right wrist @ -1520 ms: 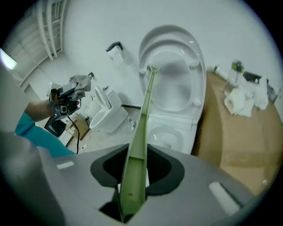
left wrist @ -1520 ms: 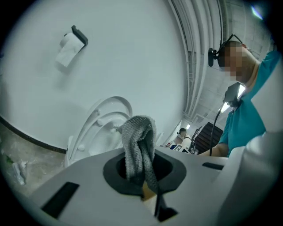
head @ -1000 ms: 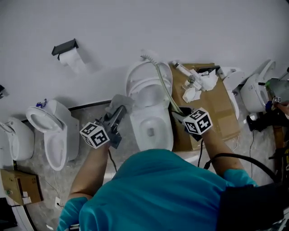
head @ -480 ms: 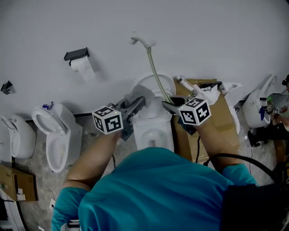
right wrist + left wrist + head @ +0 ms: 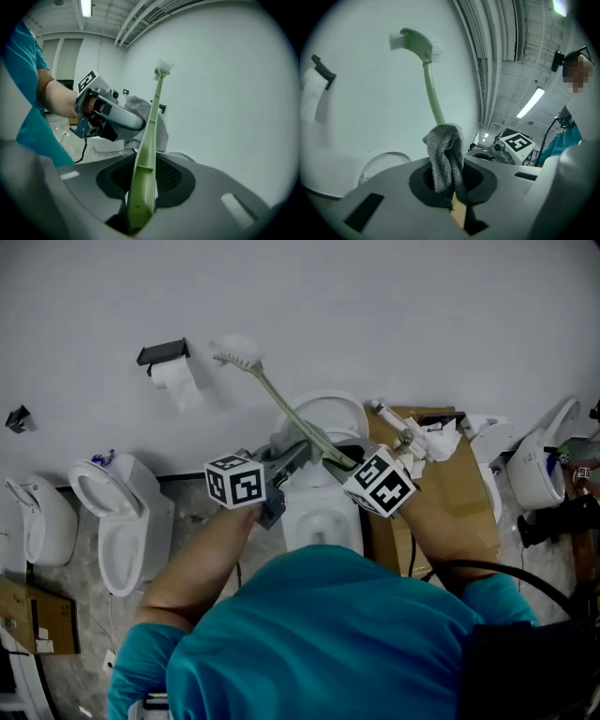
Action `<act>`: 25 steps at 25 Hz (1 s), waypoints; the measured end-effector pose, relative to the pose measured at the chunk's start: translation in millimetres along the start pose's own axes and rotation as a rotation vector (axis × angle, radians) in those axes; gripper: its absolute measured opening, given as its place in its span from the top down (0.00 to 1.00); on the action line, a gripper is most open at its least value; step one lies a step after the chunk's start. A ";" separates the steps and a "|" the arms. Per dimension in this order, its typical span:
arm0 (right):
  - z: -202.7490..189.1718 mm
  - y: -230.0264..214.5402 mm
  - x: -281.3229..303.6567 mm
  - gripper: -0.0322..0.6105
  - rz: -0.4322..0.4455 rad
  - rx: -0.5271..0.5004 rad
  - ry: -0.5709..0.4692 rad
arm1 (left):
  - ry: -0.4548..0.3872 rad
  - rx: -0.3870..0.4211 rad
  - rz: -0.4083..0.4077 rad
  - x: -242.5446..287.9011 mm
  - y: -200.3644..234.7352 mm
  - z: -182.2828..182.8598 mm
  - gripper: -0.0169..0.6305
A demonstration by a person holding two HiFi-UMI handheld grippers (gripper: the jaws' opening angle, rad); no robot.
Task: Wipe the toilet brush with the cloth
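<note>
Rough-knit cloth (image 5: 443, 154), smooth plastic brush (image 5: 145, 173)

Toilets (image 5: 120, 521), cardboard box (image 5: 466, 476) on floor (image 5: 190, 507)

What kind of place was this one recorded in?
Probably a mock-up or storeroom, not a real bathroom: several toilets line one wall beside a toilet-roll holder, with a cardboard box among them.

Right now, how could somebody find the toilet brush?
Find the white toilet in the middle, against the wall. Above it the right gripper holds the toilet brush, slanting up toward the toilet-paper roll. It's the only long pale-green stick with white bristles on top; the grey cloth beside it is crumpled.
</note>
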State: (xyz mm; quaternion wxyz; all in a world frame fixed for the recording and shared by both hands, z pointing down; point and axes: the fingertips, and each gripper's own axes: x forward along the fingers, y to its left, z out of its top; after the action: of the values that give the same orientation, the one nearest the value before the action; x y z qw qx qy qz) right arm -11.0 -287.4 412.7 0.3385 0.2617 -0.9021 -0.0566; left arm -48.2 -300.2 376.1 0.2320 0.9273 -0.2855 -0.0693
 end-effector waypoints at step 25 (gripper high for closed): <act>-11.1 4.7 2.8 0.79 -0.036 -0.139 0.079 | -0.181 -0.110 -0.014 -23.1 20.3 27.2 0.94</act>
State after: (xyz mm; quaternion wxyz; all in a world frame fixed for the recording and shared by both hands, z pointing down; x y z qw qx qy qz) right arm -7.7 -284.0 424.1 0.3902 0.2561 -0.8769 -0.1146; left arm -84.4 -312.7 361.5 0.2554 0.9050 -0.2946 -0.1700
